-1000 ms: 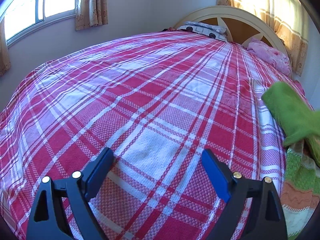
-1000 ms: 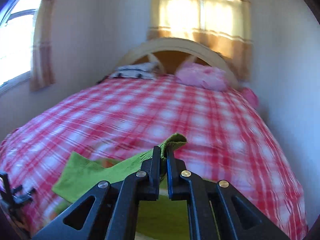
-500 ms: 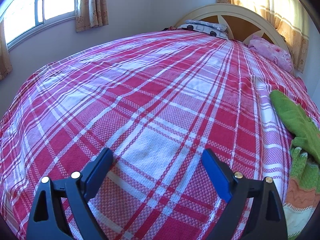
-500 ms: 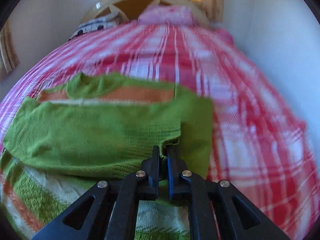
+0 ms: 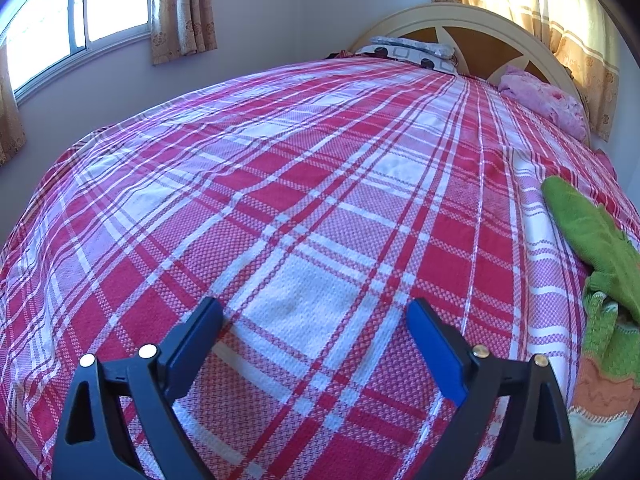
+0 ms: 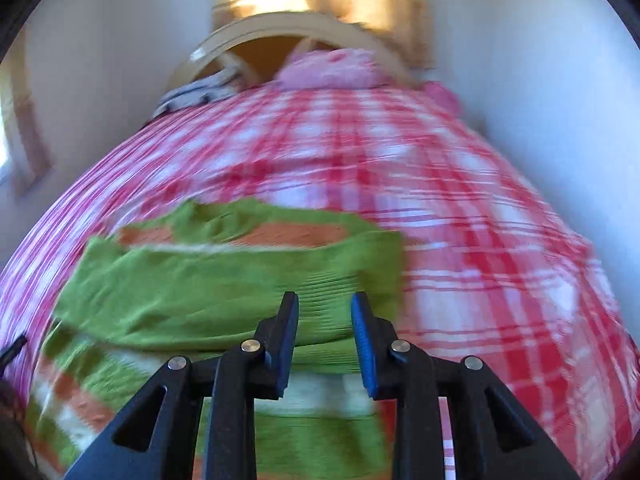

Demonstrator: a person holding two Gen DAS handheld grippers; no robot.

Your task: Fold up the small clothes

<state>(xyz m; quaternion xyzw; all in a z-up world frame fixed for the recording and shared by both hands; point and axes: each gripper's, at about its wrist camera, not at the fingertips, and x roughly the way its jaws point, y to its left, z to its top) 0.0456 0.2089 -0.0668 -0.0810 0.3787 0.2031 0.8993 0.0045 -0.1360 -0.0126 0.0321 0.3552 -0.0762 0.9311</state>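
A small green knit sweater with orange and white stripes [image 6: 224, 284] lies on the red plaid bedspread [image 6: 460, 208], with a green sleeve folded across its body. My right gripper [image 6: 325, 304] is open and empty just above the sweater's near part. The view is blurred by motion. In the left wrist view the sweater [image 5: 592, 236] shows at the far right edge. My left gripper [image 5: 314, 312] is open and empty, low over the bare bedspread [image 5: 280, 184], well left of the sweater.
A cream and wood headboard [image 5: 472, 28] stands at the far end with a patterned pillow [image 5: 412, 50] and a pink pillow [image 5: 544, 100]. A wall runs along the bed's right side [image 6: 540, 80]. A window with curtains [image 5: 80, 20] is at left.
My right gripper has opened and let go of the green sleeve, which now lies folded across the sweater. The left gripper has stayed in place.
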